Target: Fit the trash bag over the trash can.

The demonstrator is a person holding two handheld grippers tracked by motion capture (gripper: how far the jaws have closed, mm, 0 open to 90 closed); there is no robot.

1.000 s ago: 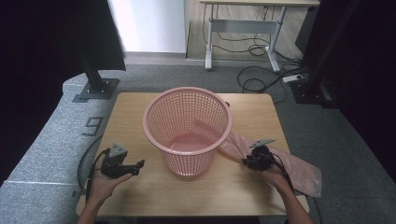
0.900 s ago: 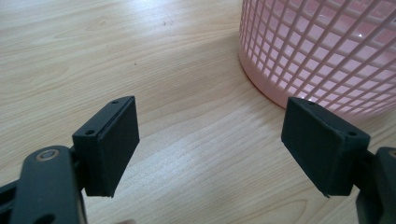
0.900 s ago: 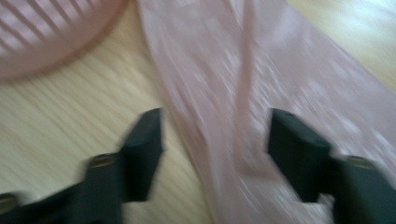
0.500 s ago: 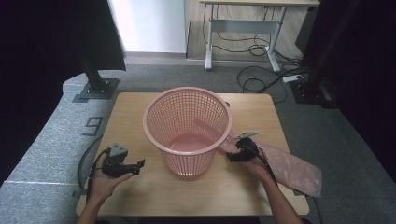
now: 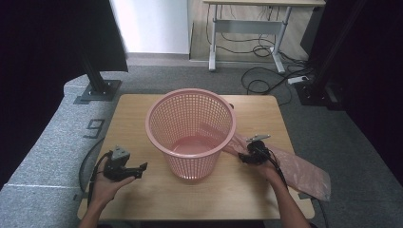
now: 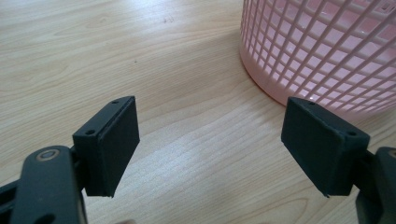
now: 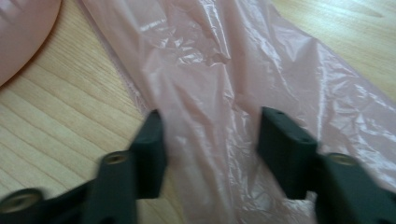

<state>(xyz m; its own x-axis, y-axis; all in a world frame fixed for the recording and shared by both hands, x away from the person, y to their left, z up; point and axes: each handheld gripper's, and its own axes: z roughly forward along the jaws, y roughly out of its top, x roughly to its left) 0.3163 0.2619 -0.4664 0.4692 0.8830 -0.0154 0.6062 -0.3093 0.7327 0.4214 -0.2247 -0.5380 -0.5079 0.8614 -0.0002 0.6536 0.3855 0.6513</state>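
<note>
Pink plastic bag [image 7: 224,93], thin, glossy and crinkled, lies flat between the right gripper's [image 7: 210,140] half-closed, just-closing fingers.

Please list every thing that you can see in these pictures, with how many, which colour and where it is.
basket: one, pink plastic mesh, upright in the middle of the table
plastic bag: one, thin pink, lying flat on the table right of the basket, one end reaching the table's right edge
table: one, light wood, under everything
desk: one, wooden top on a light metal frame, on the floor at the back
cables: several, black, on the grey floor behind the table
left tongs: one pair, black, jaws wide apart over bare wood left of the basket
right tongs: one pair, black, jaws just closing, the plastic bag between them, pads not yet pressing it
hands: two, each holding one pair of tongs, coming in from the near edge
</note>
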